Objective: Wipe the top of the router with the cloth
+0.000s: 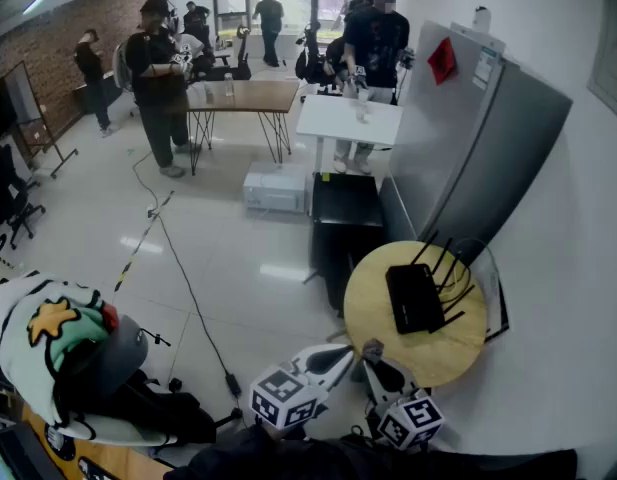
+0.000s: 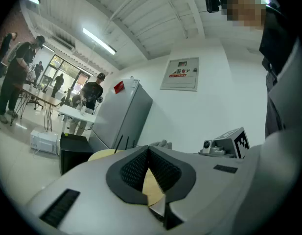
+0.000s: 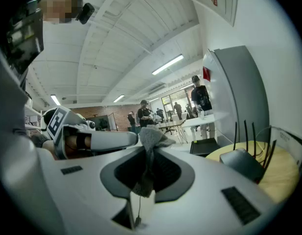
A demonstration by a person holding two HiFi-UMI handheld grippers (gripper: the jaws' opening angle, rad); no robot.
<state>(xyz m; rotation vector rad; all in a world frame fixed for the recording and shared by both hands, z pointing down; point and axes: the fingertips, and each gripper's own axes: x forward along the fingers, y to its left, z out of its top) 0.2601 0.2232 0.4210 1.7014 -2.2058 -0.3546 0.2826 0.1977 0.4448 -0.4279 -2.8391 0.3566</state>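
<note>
A black router [image 1: 415,296] with several upright antennas lies flat on a round wooden table [image 1: 388,343] at the right of the head view. In the right gripper view the router [image 3: 243,163] sits ahead to the right. My right gripper [image 1: 374,356] hovers at the table's near edge, short of the router, shut on a grey cloth [image 3: 151,137] that bunches above its tips. My left gripper [image 1: 338,355] is just left of it, off the table's edge. Its jaws meet at the tips with nothing between them [image 2: 148,149].
A tall grey cabinet [image 1: 488,158] stands behind the round table, with a black box [image 1: 346,218] to the table's left. Cables [image 1: 188,288] run across the floor. A white table [image 1: 350,120], a wooden table [image 1: 243,95] and several people are farther back. A bag and a helmet [image 1: 78,368] lie at lower left.
</note>
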